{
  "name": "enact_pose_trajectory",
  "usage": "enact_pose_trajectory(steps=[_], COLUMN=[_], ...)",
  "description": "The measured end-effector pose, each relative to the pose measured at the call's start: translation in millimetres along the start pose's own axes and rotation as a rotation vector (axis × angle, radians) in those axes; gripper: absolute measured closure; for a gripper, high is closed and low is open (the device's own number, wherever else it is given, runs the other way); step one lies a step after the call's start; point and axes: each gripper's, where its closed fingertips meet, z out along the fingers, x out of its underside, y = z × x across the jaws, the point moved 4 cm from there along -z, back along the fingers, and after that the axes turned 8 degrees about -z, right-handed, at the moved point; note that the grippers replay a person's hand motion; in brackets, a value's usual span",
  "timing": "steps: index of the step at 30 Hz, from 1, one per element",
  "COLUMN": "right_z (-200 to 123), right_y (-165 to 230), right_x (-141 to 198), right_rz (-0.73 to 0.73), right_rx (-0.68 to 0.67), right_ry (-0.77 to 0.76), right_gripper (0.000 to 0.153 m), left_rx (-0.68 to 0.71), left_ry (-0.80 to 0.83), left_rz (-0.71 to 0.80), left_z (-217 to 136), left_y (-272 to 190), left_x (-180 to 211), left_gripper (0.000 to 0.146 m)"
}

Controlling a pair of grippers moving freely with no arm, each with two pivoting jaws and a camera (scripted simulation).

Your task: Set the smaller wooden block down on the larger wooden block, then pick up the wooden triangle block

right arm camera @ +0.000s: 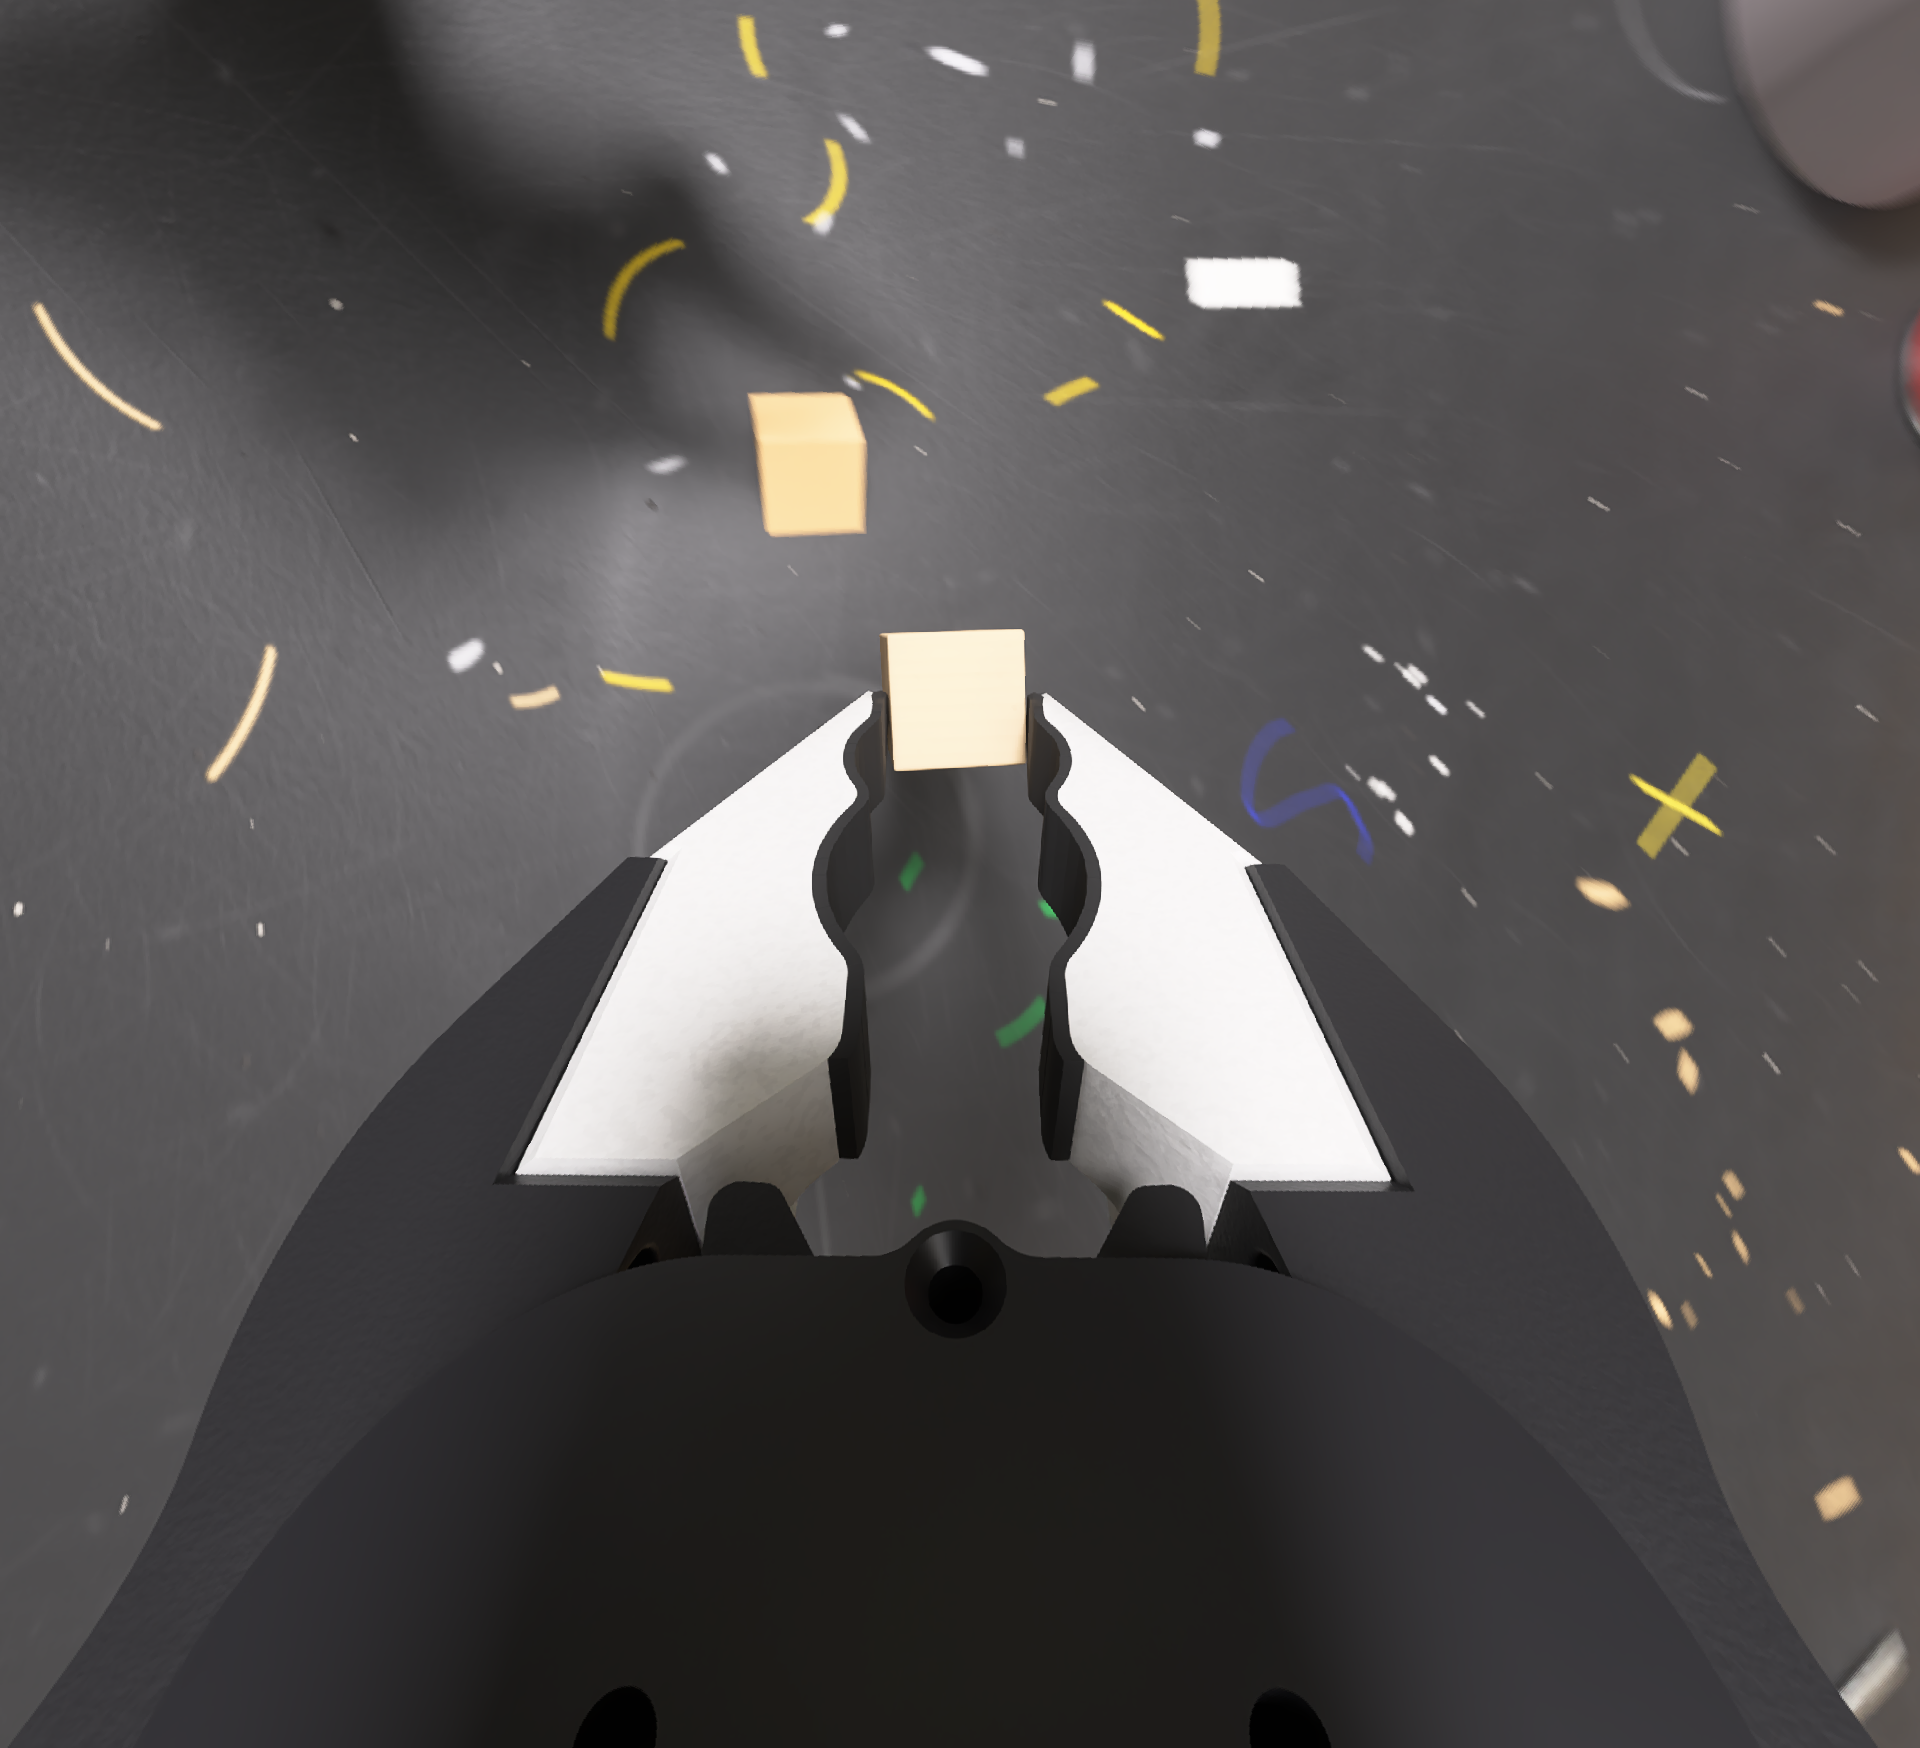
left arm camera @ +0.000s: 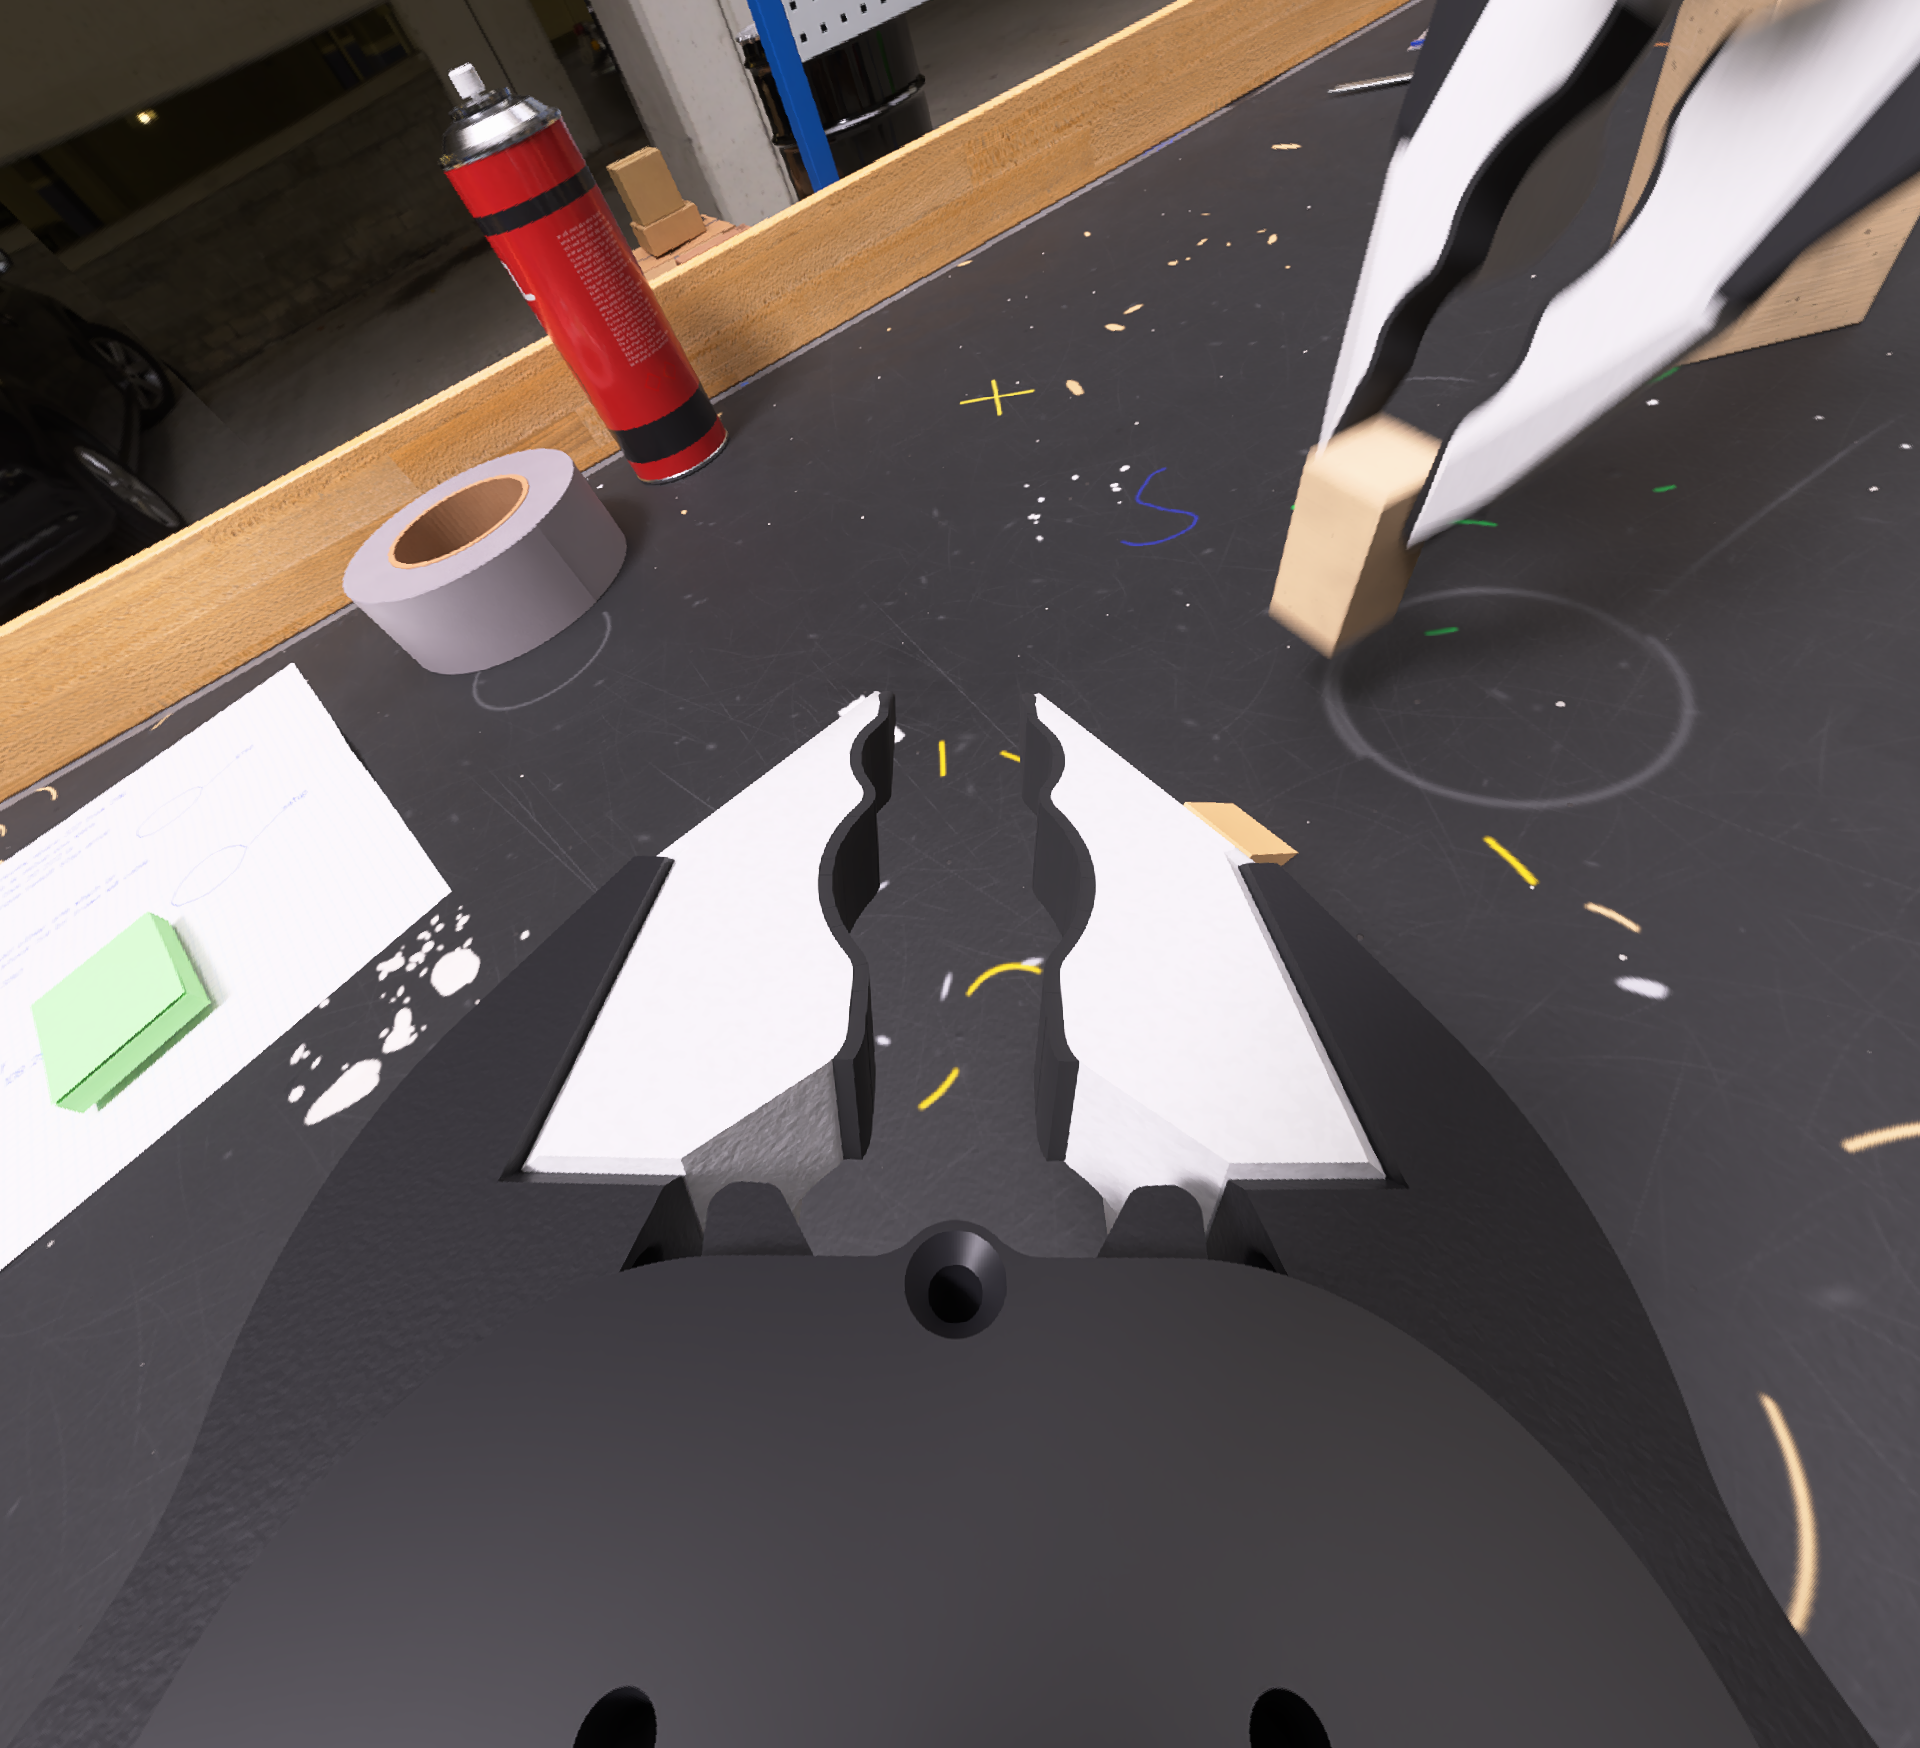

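Wooden and pale, the smaller block [right arm camera: 953, 699] sits pinched between the tips of the right gripper [right arm camera: 954, 722] at mid-frame, lifted off the dark worktop [right arm camera: 1455, 555]. Just above it in that view lies the larger block [right arm camera: 810, 464], apart and flat on the worktop. Lower centre of the left wrist view, the left gripper [left arm camera: 961, 722] is parted and empty. Upper right there, behind the right gripper, stands the wooden triangle block [left arm camera: 1787, 275]
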Motion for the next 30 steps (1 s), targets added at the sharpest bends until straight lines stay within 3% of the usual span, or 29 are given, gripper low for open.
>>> enact_pose_trajectory(steps=[8,12,18,28,30], right_z=[-143,-189,-204,-193,-196], right_y=[-57,-67,-66,-59,-60], right_x=[87,132,171,179,178], right_rz=[0.222,0.333,0.423,0.442,0.439], right_rx=[0.221,0.263,0.220,0.132,0.162], right_ry=[0.083,0.156,0.207,0.260,0.268], right_gripper=[0.126,0.126,0.126,0.125,0.104], left_rx=[-0.001,0.000,0.001,-0.003,-0.003], left_ry=[0.003,0.009,0.019,0.030,0.029], left_rz=[0.001,0.003,0.003,0.003,0.002], left_z=[0,2,4,5,5], left_y=[0,-1,-1,0,0], left_x=[0,1,3,6,6], left_gripper=[0.122,0.122,0.122,0.122,0.122])
